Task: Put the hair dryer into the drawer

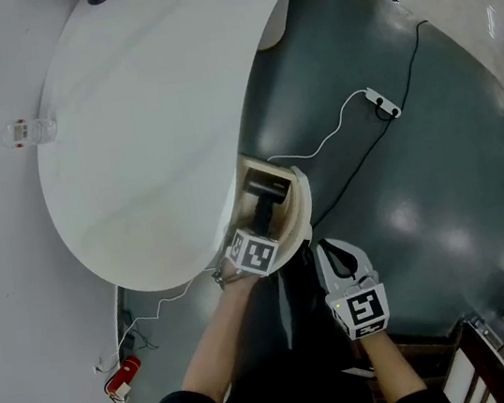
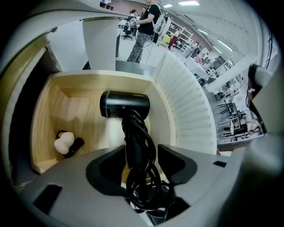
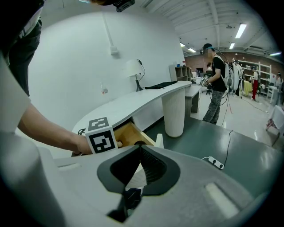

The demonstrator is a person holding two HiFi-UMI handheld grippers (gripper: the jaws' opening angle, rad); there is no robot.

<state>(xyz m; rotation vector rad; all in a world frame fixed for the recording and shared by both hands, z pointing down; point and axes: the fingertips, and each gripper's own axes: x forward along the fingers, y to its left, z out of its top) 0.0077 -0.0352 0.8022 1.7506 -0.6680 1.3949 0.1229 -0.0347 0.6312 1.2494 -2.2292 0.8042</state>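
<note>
Left gripper (image 2: 141,155) is clamping the hair dryer (image 2: 125,105) by its cord-wrapped handle, probably so the cord is going in as one bundle. Barrel is hanging over the open drawer (image 2: 49,111); can't tell if it's touching the floor. Right gripper (image 3: 138,148) is sitting closed and empty just beside the drawer front. A small white-and-black item (image 2: 65,142) is lying in the left corner, clear of the dryer. Bench (image 1: 144,118) edge is overhanging the drawer's back.
</note>
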